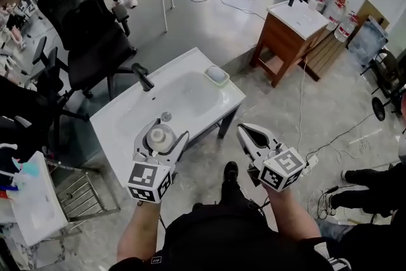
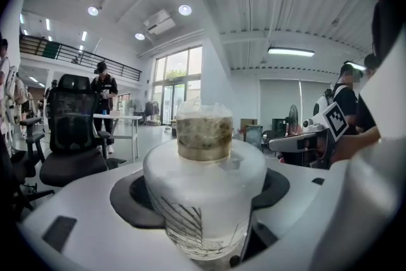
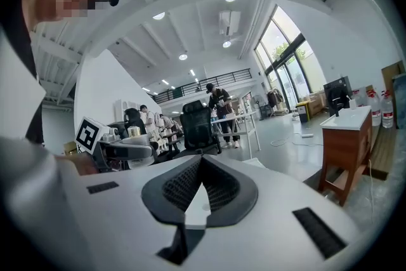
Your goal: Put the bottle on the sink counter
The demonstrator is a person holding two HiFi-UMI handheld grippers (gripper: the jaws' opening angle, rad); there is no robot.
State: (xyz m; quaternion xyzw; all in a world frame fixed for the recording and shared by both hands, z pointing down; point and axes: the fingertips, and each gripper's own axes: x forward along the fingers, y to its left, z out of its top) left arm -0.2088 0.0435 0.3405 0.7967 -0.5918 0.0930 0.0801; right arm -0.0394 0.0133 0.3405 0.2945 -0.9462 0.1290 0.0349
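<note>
A frosted white bottle with a gold neck and clear cap stands upright between the jaws of my left gripper, which is shut on it. In the left gripper view the bottle fills the centre. It hangs over the near end of the white sink counter, just in front of the basin and its drain stopper. My right gripper is shut on nothing, held off the counter's right corner over the floor; the right gripper view shows its pads meeting at the tip.
A black faucet stands at the basin's left and a green soap dish at its far right corner. A black office chair is behind the counter, a wooden vanity to the right, a wire rack at left, cables on the floor.
</note>
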